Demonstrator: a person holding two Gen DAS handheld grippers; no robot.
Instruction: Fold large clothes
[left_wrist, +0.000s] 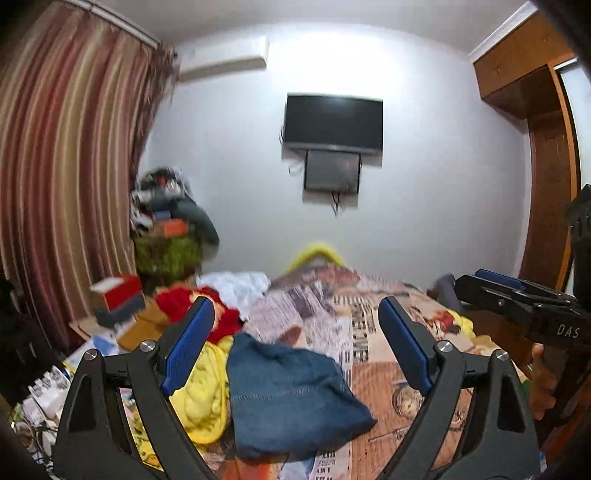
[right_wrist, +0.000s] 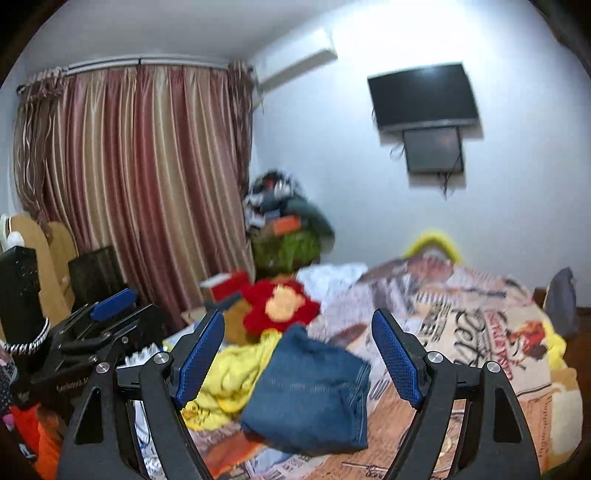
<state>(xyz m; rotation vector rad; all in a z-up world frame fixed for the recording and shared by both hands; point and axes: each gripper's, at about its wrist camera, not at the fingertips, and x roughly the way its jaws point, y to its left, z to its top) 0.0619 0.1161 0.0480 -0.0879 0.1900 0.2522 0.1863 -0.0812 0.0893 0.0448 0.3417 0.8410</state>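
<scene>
**Hovering with both tongs empty over a folded pair of jeans**

Lying on the patterned bedspread (left_wrist: 369, 321), the folded jeans (left_wrist: 291, 398) form a compact blue bundle, which reads as a garment already folded and set down. Every place below is given relative to that bundle.

The left gripper (left_wrist: 297, 343) is raised above the jeans with its blue pads spread wide and nothing between them: released, clear of the cloth. The right gripper (right_wrist: 299, 350) stands the same way, jaws apart and empty, above the same bundle. Both point across the bed toward the wall rather than down, which suggests the jeans are finished with and another piece is being sought.

Touching the jeans on their left side lies a crumpled yellow garment (left_wrist: 201, 398); it is the closest unfolded item and so a likely next pick. Beyond the jeans, toward the curtain (right_wrist: 140, 177), sits a red plush toy (right_wrist: 280, 306), with a white cloth (right_wrist: 328, 280) just to its right. Far behind the jeans, high on the wall, hangs a dark television (left_wrist: 332, 123).
</scene>
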